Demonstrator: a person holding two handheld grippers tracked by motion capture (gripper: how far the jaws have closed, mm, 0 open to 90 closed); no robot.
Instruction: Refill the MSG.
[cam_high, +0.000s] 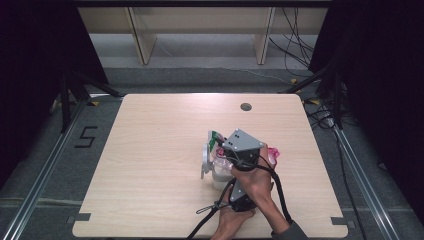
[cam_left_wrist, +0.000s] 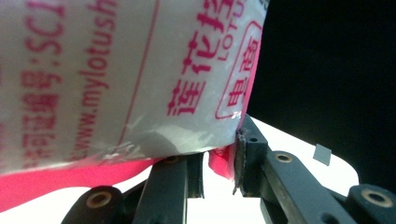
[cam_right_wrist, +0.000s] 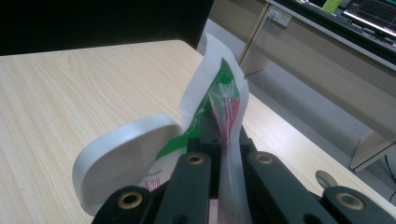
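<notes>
A pack of wet wipes (cam_high: 220, 174), white with red print and a pink end (cam_high: 273, 155), sits right of the table's middle under both hands. Its white flip lid (cam_right_wrist: 126, 163) stands open at its left side (cam_high: 205, 159). My right gripper (cam_right_wrist: 217, 126), under the grey plate (cam_high: 243, 141), is shut on the pack's thin seal film (cam_right_wrist: 219, 79), white with green and red, which stands upright. In the left gripper view, the pack (cam_left_wrist: 116, 79) looms close and lifted. My left gripper (cam_left_wrist: 220, 154) is shut on its pink edge (cam_left_wrist: 219, 163).
The wooden table (cam_high: 160, 150) has a small round cable hole (cam_high: 245, 106) near its far edge. Black cables (cam_high: 210, 210) trail from the grippers toward the near edge. Wooden furniture legs (cam_high: 142, 40) stand on the floor beyond the table.
</notes>
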